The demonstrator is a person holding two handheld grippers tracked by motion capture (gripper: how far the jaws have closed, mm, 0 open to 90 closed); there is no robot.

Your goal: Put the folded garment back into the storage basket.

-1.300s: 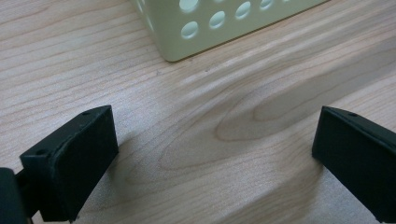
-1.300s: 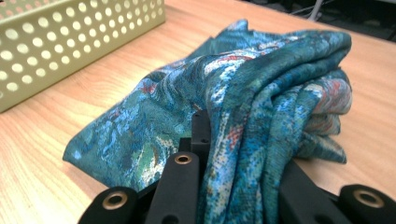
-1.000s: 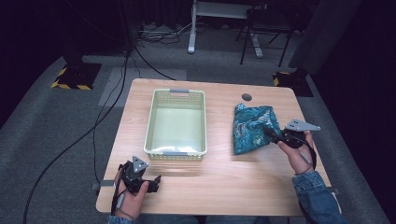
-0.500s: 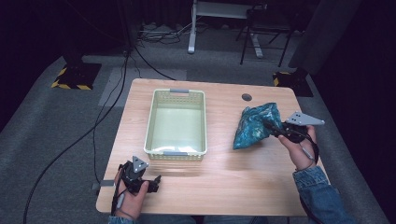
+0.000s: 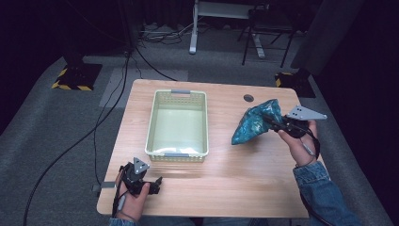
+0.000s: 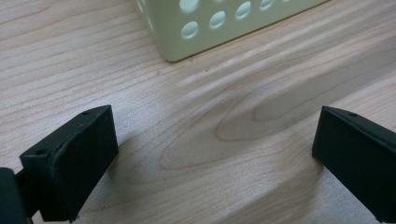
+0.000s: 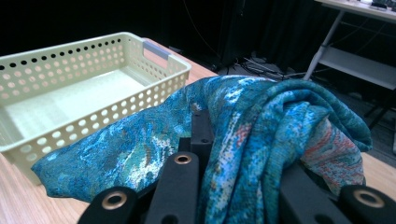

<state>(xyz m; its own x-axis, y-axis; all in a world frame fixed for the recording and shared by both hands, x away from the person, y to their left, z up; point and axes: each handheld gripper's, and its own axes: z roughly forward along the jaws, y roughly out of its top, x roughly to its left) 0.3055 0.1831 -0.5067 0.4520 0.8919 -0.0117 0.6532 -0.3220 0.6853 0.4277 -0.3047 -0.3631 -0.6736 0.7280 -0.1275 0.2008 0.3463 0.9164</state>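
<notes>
A blue-green patterned cloth point(image 5: 254, 123) hangs bunched above the right side of the wooden table point(image 5: 244, 181), with its lower tip near the tabletop. My right gripper point(image 5: 271, 121) is shut on its upper right part. In the right gripper view the cloth point(image 7: 261, 112) drapes over both jaws of the right gripper point(image 7: 233, 154). A pale green perforated basket point(image 5: 150, 134) stands empty at the table's middle left. My left gripper point(image 5: 157, 182) rests at the front left corner, open, with bare wood between the jaws of the left gripper point(image 6: 215, 154). The basket corner point(image 6: 219, 23) lies just beyond.
A round cable hole point(image 5: 248, 98) sits in the tabletop behind the cloth. Beyond the table are dark floor, cables point(image 5: 141, 52) and a white desk frame point(image 5: 193, 44). Bare wood stretches between the basket and the front edge.
My right gripper has lifted the cloth from lying flat on the table, and it now hangs bunched and raised. The left gripper has stayed still.
</notes>
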